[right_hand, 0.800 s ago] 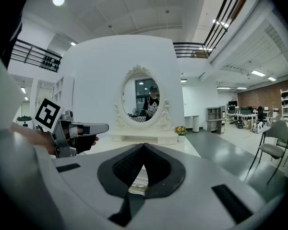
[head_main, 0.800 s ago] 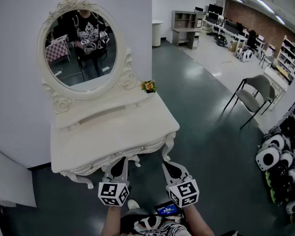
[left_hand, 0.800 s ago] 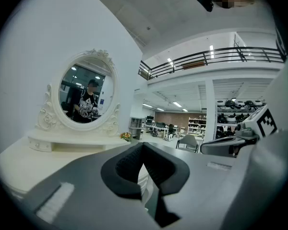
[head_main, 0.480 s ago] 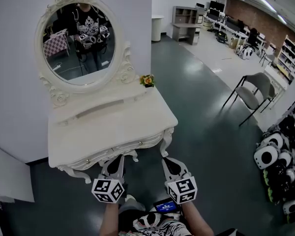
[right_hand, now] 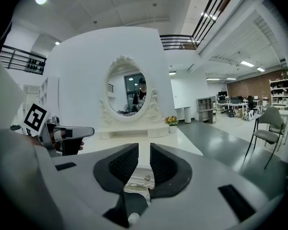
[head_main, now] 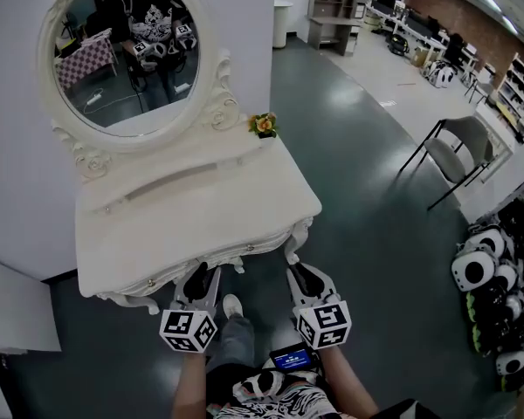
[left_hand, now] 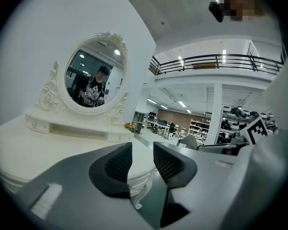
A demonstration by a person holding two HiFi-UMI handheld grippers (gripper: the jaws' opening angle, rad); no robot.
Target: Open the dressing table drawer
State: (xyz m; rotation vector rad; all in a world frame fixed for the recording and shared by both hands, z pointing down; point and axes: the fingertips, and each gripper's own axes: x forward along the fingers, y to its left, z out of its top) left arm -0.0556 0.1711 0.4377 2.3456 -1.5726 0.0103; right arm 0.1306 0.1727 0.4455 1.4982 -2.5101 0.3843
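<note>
The white dressing table (head_main: 201, 208) stands against the wall, and its drawer front (head_main: 220, 258) runs under the front edge, closed. My left gripper (head_main: 196, 278) hovers just before that edge, left of centre. Its jaws are open, with only the rounded table edge (left_hand: 134, 174) seen through the gap of the left gripper (left_hand: 142, 158). My right gripper (head_main: 302, 276) sits near the table's right front corner. In the right gripper view the right gripper (right_hand: 143, 161) is open, and a small drawer knob (right_hand: 147, 178) shows beyond the gap, apart from the pads.
An oval mirror (head_main: 122, 55) rises at the back of the table, with a small flower pot (head_main: 263, 125) at the back right corner. A grey chair (head_main: 458, 151) and several black-and-white helmets (head_main: 476, 273) stand to the right. My shoe (head_main: 231, 305) is below the table.
The head view has shifted, so the table sits lower left and larger. Both grippers have crept a little closer to the front edge. Their jaws look the same.
</note>
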